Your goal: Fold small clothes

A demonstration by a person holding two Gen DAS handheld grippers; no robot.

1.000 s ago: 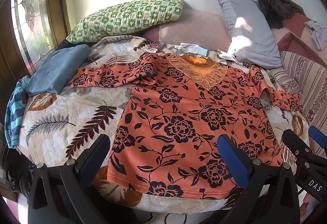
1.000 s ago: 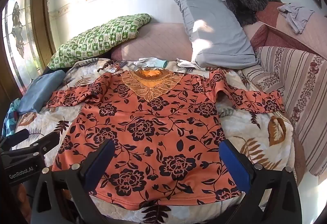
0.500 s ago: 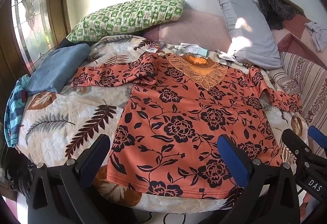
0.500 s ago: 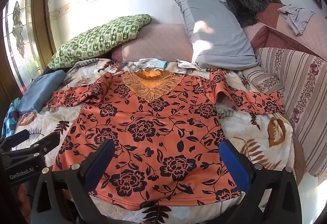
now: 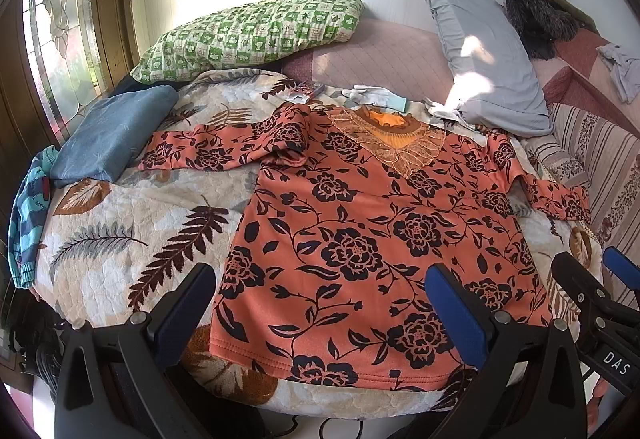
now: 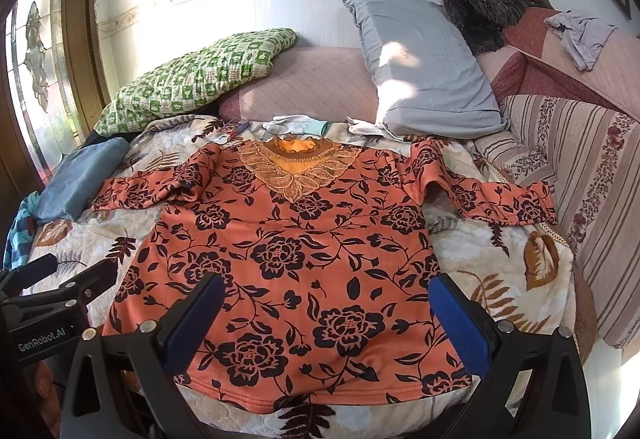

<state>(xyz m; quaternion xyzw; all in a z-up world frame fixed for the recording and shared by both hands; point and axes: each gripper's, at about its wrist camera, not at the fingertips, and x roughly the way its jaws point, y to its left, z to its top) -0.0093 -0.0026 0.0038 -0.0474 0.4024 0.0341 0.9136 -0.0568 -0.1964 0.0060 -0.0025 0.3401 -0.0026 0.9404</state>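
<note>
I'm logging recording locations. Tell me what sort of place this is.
Most likely a home bedroom. A quilted leaf-print bedspread covers a bed, a green checked pillow and a grey pillow lean against the wall, and an orange floral top lies spread flat for folding.

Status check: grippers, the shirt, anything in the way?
Left gripper, right gripper open, empty. Orange floral shirt flat, unfolded, sleeves out. Folded blue cloth beside left sleeve.

a home bedroom: quilted bed (image 5: 120, 223), pillows (image 6: 200, 79), stained-glass window (image 5: 60, 31).
</note>
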